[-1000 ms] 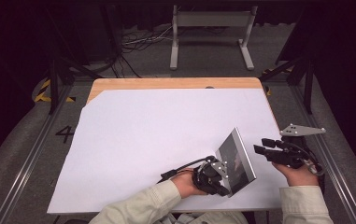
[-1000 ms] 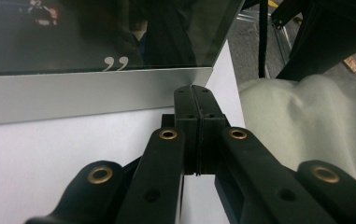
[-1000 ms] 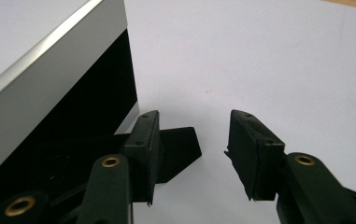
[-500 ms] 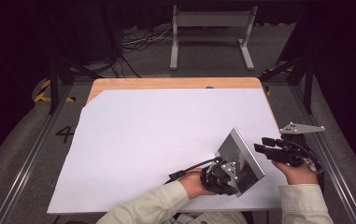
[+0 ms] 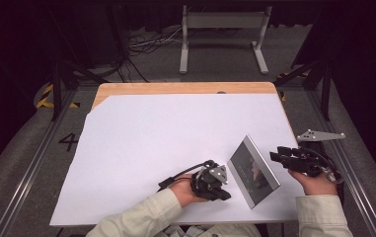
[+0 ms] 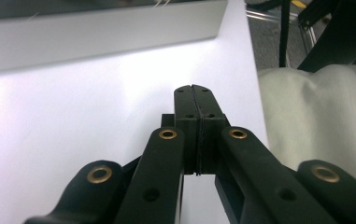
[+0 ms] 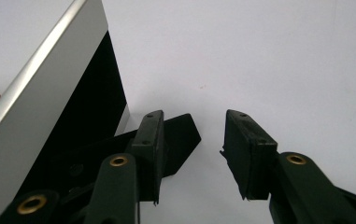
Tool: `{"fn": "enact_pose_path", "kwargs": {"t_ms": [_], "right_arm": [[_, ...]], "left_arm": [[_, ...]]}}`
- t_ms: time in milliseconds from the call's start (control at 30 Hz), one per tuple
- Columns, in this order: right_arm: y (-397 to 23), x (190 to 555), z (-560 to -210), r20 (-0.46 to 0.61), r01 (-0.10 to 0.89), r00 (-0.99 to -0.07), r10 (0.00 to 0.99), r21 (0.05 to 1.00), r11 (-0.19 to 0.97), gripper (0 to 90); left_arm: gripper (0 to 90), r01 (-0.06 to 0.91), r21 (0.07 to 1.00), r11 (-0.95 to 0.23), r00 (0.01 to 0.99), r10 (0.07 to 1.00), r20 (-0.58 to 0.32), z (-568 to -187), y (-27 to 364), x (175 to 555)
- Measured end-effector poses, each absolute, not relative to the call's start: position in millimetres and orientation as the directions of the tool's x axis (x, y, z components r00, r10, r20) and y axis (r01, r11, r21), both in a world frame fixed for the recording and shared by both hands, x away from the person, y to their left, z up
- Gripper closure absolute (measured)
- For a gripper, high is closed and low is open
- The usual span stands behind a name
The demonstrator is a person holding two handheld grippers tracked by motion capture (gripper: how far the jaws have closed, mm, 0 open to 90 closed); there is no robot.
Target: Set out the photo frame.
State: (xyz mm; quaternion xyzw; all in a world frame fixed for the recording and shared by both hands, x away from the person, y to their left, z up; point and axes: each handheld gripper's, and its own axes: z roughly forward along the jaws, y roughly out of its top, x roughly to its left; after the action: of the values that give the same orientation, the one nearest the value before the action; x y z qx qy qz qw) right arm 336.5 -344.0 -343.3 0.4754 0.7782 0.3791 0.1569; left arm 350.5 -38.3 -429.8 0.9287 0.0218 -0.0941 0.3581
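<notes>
Black fingers (image 6: 195, 93) pressed together, white table sheet (image 6: 73, 116) beneath, silver frame edge (image 6: 101, 35) ahead, pale sleeve (image 6: 320, 116) beside

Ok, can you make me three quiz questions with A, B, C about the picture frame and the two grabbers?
1. Where does the picture frame stand?
A. between the two grippers
B. at the table's far edge
C. on the floor

2. What colour is the frame's rim?
A. red
B. silver
C. green

3. How are the left gripper's jaws?
A. wide open
B. shut, holding nothing
C. shut on the frame

Answers: 1 A, in the high view it stands between the left gripper and the right gripper; 2 B, its edge is silver; 3 B, the left gripper view shows the pads together, nothing between.
</notes>
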Motion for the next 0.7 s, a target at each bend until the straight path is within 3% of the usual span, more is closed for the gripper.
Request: {"fn": "enact_pose_path", "kwargs": {"t_ms": [367, 700], "right_arm": [[-343, 334, -342, 0.138, 0.638, -0.481, 0.866, 0.732, 0.238, 61.4], [-343, 331, -338, 0.143, 0.642, -0.469, 0.871, 0.733, 0.225, 64.2]], "left_arm": [[88.3, 0.175, 0.691, -0.701, 0.983, 0.082, -0.165, -420, 26, 363], [83.1, 0.308, 0.694, -0.651, 0.950, 0.249, -0.187, -422, 78, 380]]}}
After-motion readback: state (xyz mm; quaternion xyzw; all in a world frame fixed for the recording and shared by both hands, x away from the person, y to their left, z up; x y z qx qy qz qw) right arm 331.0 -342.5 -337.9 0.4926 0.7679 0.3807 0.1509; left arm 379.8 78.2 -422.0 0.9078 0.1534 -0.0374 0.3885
